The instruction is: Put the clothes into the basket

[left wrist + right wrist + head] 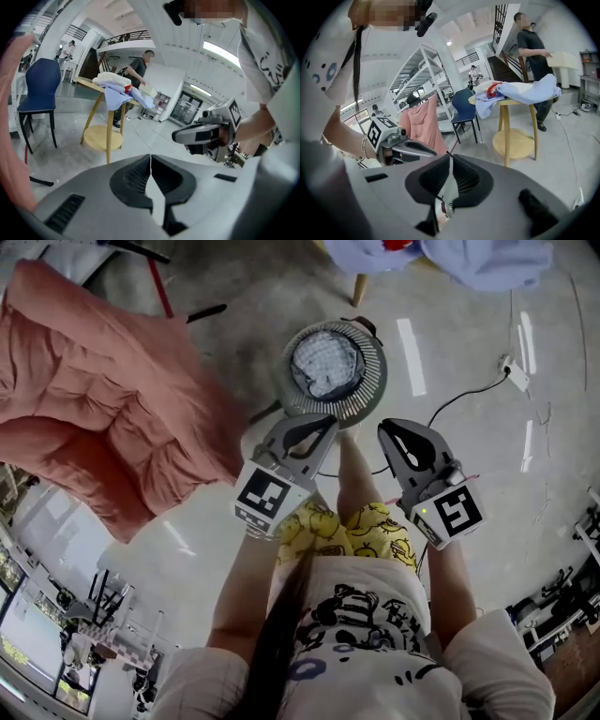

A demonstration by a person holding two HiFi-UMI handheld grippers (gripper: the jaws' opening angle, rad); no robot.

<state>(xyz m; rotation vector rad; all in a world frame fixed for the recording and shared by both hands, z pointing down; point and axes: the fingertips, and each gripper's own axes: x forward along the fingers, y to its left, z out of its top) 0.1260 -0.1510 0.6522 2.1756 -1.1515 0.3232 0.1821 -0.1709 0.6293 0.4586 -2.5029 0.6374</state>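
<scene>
**Status at this moment**

1. Left gripper [319, 429]: jaws pressed together, with nothing between them. It hovers above the floor, with its tip just short of the basket [375, 367] at 12 o'clock in the head view.
2. Right gripper [394, 432]: jaws pressed together at the tips. No garment is seen in them. It hovers level with the left gripper, at its 3 o'clock.
3. Basket: a round slatted basket standing on the floor straight ahead of the person. A grey checked cloth [325, 362] lies inside it and fills most of the opening.

**Location of remaining clothes**

- Pink garment [103, 399]: hangs at 9 to 10 o'clock from the basket and is well apart from both grippers. Its support cannot be made out.
- Light blue clothes [478, 261]: heaped on the round wooden table [513, 143] at 1 o'clock beyond the basket. A red item [492, 90] lies among them.

**Progress assessment**

The task appears partly done. One cloth is in the basket and neither gripper carries anything. The pink garment and the table heap are still outside the basket and, by this judgement, remain to be collected. The pink garment is the nearer of the two to the left gripper.
</scene>
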